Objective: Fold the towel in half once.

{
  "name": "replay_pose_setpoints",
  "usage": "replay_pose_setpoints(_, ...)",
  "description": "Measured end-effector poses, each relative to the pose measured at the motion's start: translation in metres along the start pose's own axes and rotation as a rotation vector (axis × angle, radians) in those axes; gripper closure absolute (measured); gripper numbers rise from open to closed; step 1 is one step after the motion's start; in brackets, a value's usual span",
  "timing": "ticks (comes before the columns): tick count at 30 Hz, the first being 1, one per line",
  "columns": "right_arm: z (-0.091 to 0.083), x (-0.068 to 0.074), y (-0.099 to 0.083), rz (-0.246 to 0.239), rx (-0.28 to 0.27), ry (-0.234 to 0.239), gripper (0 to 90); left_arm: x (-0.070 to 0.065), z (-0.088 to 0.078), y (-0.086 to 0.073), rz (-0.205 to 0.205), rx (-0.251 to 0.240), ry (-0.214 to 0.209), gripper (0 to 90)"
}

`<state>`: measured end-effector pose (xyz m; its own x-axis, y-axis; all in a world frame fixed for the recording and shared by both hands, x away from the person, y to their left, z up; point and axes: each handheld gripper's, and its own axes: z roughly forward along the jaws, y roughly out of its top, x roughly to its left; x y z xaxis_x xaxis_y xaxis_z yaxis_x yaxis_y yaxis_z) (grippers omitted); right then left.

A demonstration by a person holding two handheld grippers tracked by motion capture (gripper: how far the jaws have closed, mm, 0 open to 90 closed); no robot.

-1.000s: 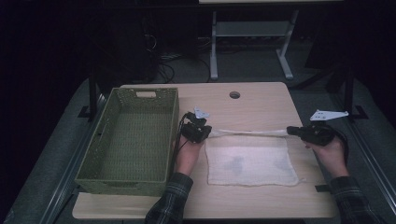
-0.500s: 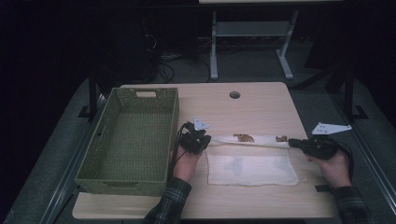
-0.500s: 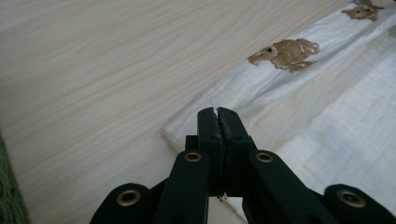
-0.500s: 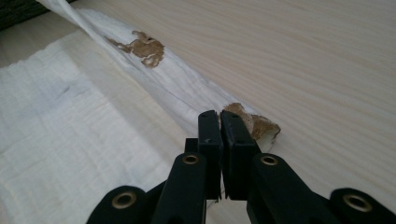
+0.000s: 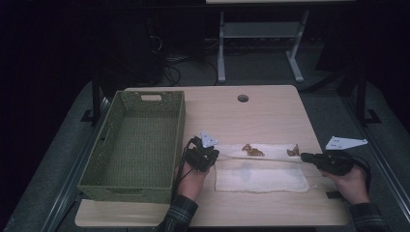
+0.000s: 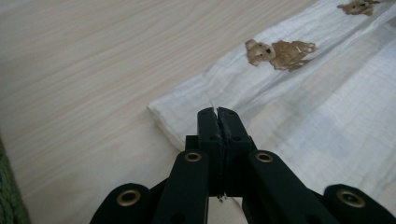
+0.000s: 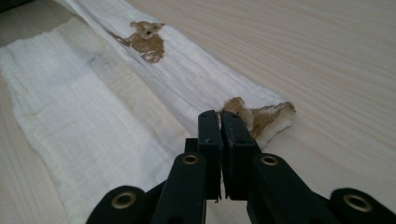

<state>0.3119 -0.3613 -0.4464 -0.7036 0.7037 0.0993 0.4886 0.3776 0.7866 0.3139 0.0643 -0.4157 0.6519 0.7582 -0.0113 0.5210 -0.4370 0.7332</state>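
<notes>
Both tools have drawn the white cloth's (image 5: 261,166) far edge toward the person, left tool (image 5: 214,155) and right tool (image 5: 304,156) each pinching a corner (fold line running crosswise on the surface (image 5: 270,111))

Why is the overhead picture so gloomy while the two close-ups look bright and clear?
High view: dim, room beyond the table nearly black, cloth palest. Left gripper view: even light, cloth and wood grain sharp, near jaws slightly soft. Right gripper view: bright, bear print a bit soft far off.
</notes>
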Motion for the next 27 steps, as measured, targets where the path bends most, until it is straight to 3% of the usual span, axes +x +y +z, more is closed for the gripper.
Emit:
replay_pose_setpoints(6,-0.004,0.009,-0.007,-0.027,0.012,0.004,86.8,-0.010,-0.005,-0.010,0.017,0.017,-0.007,88.6)
replay_pose_setpoints(14,-0.014,0.019,-0.014,-0.036,0.010,0.014,86.8,-0.016,-0.014,-0.015,0.010,0.006,-0.017,88.6)
replay_pose_setpoints(21,-0.023,0.026,-0.023,-0.029,0.007,0.021,86.8,-0.026,-0.014,-0.021,0.033,0.029,-0.020,88.6)
replay_pose_setpoints(27,-0.023,0.035,-0.033,-0.036,0.038,0.042,86.8,-0.030,-0.014,-0.029,0.053,0.063,-0.029,88.5)
